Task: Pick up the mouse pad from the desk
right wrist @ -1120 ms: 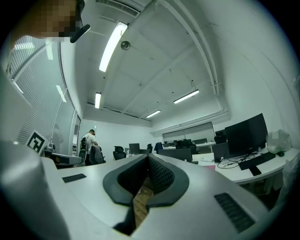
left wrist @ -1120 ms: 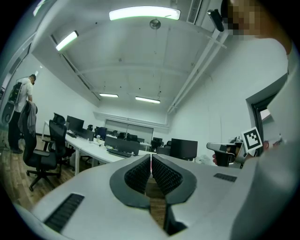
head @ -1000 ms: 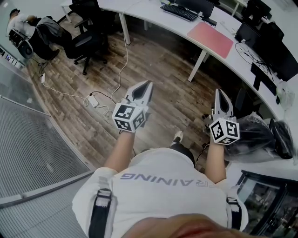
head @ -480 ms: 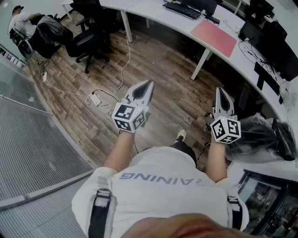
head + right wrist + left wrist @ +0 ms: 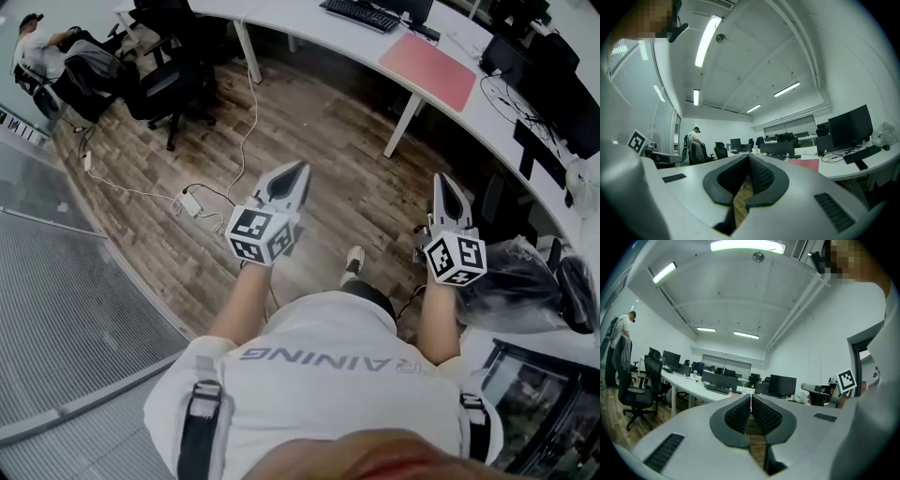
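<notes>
Wood floor lies between the person and the table, where the pink pad rests flat near the table's front edge. Over the last 1 second a shoe has stepped toward the table, so this is only the approach. The left gripper and right gripper have jaws pressed together, empty, well short of the table.

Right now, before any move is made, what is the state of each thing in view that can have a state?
left gripper: shut, empty, held level above the floor.
right gripper: shut, empty, held level above the floor.
mouse pad: lying flat on the desk, not yet picked up, well apart from both grippers.
monitor: upright, screen dark.
</notes>
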Demonstrator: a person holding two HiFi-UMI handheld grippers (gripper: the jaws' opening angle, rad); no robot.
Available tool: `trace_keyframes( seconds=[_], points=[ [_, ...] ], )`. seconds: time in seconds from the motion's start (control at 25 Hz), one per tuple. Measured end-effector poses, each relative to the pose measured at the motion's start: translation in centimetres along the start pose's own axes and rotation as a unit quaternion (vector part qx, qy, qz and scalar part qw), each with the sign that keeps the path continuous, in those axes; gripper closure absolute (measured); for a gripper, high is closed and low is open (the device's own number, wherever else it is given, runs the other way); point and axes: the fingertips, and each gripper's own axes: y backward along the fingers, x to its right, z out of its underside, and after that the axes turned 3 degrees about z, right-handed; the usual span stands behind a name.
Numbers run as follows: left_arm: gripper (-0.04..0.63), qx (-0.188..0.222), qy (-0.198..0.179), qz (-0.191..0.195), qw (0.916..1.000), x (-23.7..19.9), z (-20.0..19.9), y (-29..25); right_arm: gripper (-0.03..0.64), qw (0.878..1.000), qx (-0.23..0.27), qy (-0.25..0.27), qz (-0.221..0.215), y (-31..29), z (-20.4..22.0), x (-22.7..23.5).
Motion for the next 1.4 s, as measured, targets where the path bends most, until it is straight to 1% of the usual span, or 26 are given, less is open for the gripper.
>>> trace_keyframes(
  seconds=[0.28,0.44,0.6,0.76,0.88,1.08,1.4],
  points=[
    [0.558,-0.011,-0.005,-0.015,0.9998,-2.6,-1.4,-4.6,0.595,0.999,-0.006,-0.022,-0.024,-5.8,0.2,2.2],
    [0.559,-0.011,-0.004,-0.022,0.9997,-3.3,-2.5,-8.4,0.595,0.999,-0.015,-0.032,-0.036,-9.2,0.1,4.7],
    [0.558,-0.01,-0.005,-0.026,0.9996,-3.2,-3.1,-12.4,0.595,0.998,-0.03,-0.037,-0.038,-11.9,0.0,7.6],
    [0.559,-0.011,-0.009,-0.018,0.9997,-2.6,-3.7,-17.0,0.595,0.998,-0.04,-0.038,-0.039,-14.1,0.1,11.2],
    [0.558,-0.01,-0.007,-0.014,0.9998,-2.1,-3.3,-20.3,0.595,0.998,-0.04,-0.039,-0.038,-15.5,0.0,14.0],
    [0.558,-0.01,-0.004,-0.01,0.9999,-1.4,-3.0,-25.1,0.595,0.997,-0.042,-0.053,-0.026,-17.7,0.1,18.5],
    [0.558,-0.001,-0.007,0.02,0.9998,-0.7,-4.7,-30.4,0.595,0.998,-0.036,-0.051,-0.017,-19.9,-0.8,22.0]
  ],
)
